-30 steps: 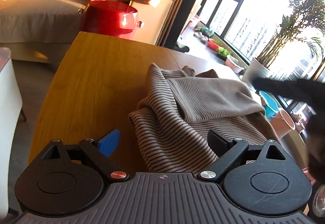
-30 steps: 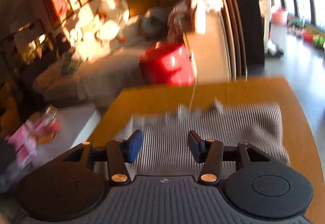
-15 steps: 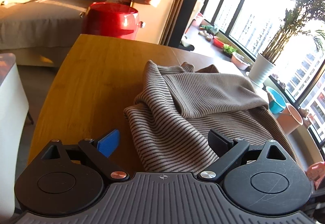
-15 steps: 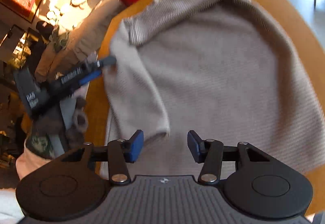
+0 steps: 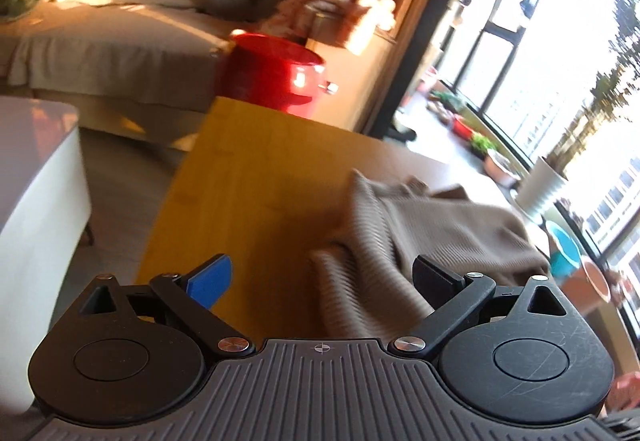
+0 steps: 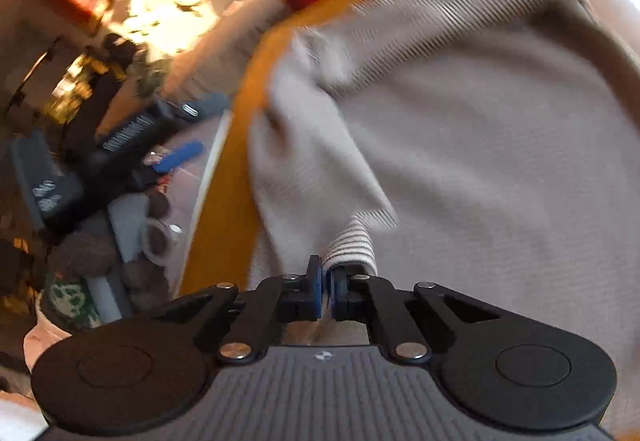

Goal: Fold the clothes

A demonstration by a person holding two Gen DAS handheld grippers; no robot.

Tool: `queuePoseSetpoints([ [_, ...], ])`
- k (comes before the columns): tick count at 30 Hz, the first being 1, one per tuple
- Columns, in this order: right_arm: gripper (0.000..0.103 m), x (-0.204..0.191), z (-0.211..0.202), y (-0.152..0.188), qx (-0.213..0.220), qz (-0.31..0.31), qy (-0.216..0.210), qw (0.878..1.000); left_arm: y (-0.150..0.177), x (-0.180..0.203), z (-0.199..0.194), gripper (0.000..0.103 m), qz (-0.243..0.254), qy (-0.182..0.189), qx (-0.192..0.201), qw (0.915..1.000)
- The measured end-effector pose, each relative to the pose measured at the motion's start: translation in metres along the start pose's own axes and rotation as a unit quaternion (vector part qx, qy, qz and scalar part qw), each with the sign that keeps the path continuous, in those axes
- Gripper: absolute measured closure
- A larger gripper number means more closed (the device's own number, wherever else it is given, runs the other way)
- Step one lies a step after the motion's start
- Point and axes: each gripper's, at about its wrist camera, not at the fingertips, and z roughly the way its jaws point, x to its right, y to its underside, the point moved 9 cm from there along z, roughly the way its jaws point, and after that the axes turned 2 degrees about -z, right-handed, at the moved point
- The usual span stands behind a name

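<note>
Both views motion-blurred; striped sweater sprawled on wooden desk, edges cut off; right hand-held gripper just clenched on sweater fold; left hand-held gripper released; lettering on left hand-held gripper unreadable.

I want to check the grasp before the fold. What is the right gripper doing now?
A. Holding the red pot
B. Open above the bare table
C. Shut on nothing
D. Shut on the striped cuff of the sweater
D: the right gripper is shut, with the striped cuff of the sweater pinched between its pads.
</note>
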Motion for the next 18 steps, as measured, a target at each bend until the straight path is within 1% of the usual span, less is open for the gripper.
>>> queuePoseSetpoints([
  [2, 0.099, -0.032, -0.013, -0.039, 0.043, -0.072, -0.017, 0.996, -0.007, -0.009, 0.002, 0.003, -0.012, -0.011, 0.003, 0.9999],
  [3, 0.099, -0.046, -0.022, -0.061, 0.074, -0.109, -0.021, 0.991, -0.009, -0.012, 0.003, 0.003, -0.016, -0.015, 0.003, 0.9997],
  [4, 0.099, -0.060, -0.036, -0.087, 0.115, -0.148, -0.020, 0.982, -0.011, -0.014, 0.004, 0.003, -0.021, -0.019, 0.002, 0.9996],
  [6, 0.099, -0.076, -0.062, -0.136, 0.196, -0.212, -0.005, 0.957, -0.012, -0.017, 0.007, 0.003, -0.026, -0.022, 0.000, 0.9994],
  [7, 0.100, -0.076, -0.073, -0.159, 0.228, -0.230, 0.009, 0.946, -0.013, -0.016, 0.009, 0.003, -0.026, -0.022, -0.002, 0.9994],
  [8, 0.099, -0.071, -0.080, -0.175, 0.247, -0.238, 0.023, 0.939, -0.013, -0.015, 0.011, 0.003, -0.023, -0.022, -0.005, 0.9995],
  [13, 0.099, -0.006, -0.091, -0.221, 0.267, -0.228, 0.096, 0.932, -0.013, 0.004, 0.027, 0.003, -0.004, -0.015, -0.018, 0.9997],
  [14, 0.099, 0.010, -0.090, -0.225, 0.265, -0.222, 0.109, 0.932, -0.014, 0.009, 0.031, 0.003, 0.000, -0.014, -0.020, 0.9997],
  [18, 0.099, 0.091, -0.061, -0.207, 0.214, -0.189, 0.164, 0.944, -0.015, 0.036, 0.043, 0.003, 0.019, 0.005, -0.022, 0.9996],
])
